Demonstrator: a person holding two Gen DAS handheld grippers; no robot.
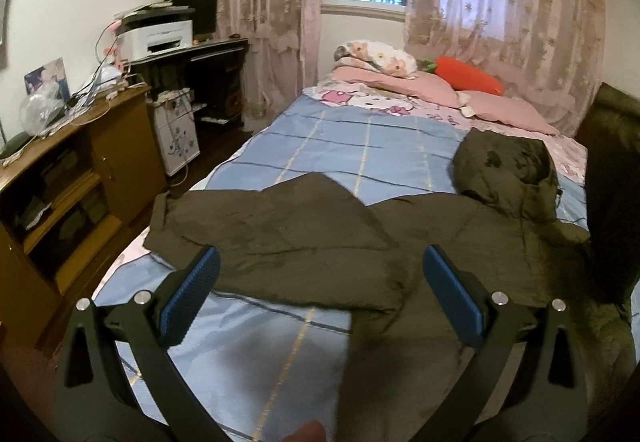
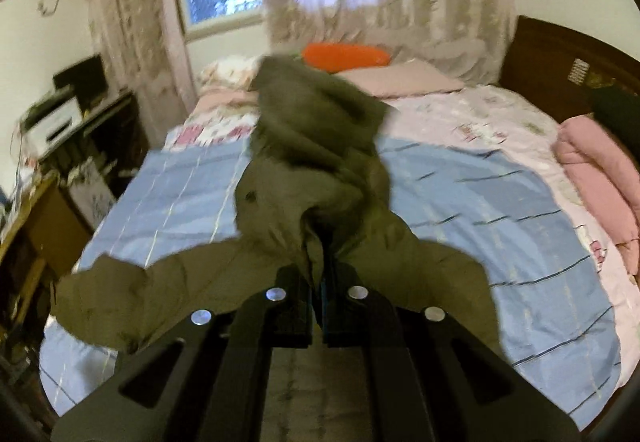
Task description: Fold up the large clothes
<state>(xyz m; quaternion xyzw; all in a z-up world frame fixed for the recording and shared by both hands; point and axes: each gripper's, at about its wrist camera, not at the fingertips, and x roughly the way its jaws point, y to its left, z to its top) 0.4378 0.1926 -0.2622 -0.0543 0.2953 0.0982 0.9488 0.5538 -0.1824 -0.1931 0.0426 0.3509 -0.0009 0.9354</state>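
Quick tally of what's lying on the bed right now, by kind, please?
Olive jacket, spread across the blue sheet, part pinched in the right gripper: 1
Pink pillows: 2
Floral pillow: 1
Carrot plush: 1
Folded pink quilt: 1
Total: 6

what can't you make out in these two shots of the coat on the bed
- Left wrist view: the coat runs off the right edge, so its far sleeve is cut off; the open left gripper covers its near hem.
- Right wrist view: motion blur smears the coat; which part the right gripper pinches can't be told.
- Right wrist view: the gripper's body hides the bed below it.
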